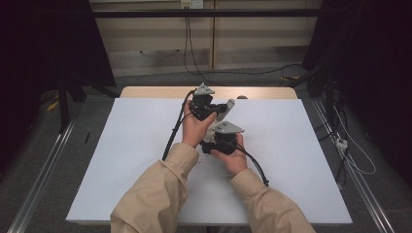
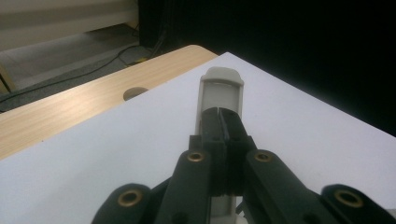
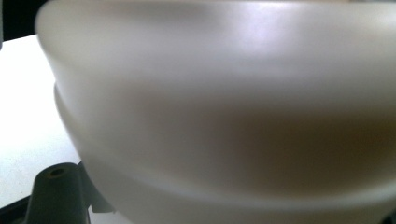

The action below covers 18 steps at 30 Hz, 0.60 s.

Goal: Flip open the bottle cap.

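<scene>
High view: both grippers sit close together over the middle of the white table [image 1: 121, 160], toward its far half. The left gripper [image 1: 224, 108] lies farther from the person, the right gripper [image 1: 210, 145] just nearer, almost touching it. Between them runs a pale grey, slim box [image 1: 224, 112], slanting from the right gripper up toward the table's far edge. It seems to be held at both ends, clear of the table or barely on it; I cannot tell which.

Left gripper view: the jaws stand pressed together, tips meeting on the box [image 2: 219, 91], which juts forward past them with its rounded cap end pointing at the table's far corner. The wooden strip [image 2: 70, 107] runs along that far edge, to the left here.

Right gripper view: a blurred, pale, curved surface of the box [image 3: 224, 107] lies right against the camera, with a bit of table at the left. One black jaw [image 3: 56, 196] shows at the lower left; the jaws are closed down narrow, apparently clamping the box.

My reading: the step in hand is a two-handed hold on the box, probably to pull or slide its cap off. The next move calls for one gripper to stay firm while the other draws straight along the box's length, without twisting.
</scene>
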### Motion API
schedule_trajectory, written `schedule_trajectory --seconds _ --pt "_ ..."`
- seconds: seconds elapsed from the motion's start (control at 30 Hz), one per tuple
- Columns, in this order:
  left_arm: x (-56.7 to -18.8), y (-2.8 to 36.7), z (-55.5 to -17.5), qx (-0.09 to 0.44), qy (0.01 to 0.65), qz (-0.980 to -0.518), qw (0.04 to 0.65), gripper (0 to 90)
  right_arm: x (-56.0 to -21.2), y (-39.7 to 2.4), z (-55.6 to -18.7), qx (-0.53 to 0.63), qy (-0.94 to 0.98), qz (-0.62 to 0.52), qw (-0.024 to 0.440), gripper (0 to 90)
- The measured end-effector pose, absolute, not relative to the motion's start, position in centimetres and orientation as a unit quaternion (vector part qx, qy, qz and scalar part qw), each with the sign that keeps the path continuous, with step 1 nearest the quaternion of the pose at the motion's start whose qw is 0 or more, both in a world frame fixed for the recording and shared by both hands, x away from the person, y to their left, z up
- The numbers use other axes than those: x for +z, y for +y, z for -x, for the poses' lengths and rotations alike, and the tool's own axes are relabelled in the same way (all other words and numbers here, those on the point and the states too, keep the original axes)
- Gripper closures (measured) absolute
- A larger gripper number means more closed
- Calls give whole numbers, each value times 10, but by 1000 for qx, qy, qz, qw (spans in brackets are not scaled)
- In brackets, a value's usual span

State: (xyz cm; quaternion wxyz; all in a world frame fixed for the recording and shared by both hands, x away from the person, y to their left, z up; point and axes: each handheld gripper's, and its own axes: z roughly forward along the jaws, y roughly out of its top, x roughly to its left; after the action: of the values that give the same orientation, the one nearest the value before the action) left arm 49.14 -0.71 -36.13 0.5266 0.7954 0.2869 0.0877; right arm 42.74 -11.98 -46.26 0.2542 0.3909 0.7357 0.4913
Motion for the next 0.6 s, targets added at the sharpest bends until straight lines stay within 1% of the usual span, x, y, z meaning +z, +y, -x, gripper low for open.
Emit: schedule_trajectory --seconds 0.6 --pt "-363 -10 -494 84 287 -795 527 900 -463 -120 -427 491 736 -390 255 187"
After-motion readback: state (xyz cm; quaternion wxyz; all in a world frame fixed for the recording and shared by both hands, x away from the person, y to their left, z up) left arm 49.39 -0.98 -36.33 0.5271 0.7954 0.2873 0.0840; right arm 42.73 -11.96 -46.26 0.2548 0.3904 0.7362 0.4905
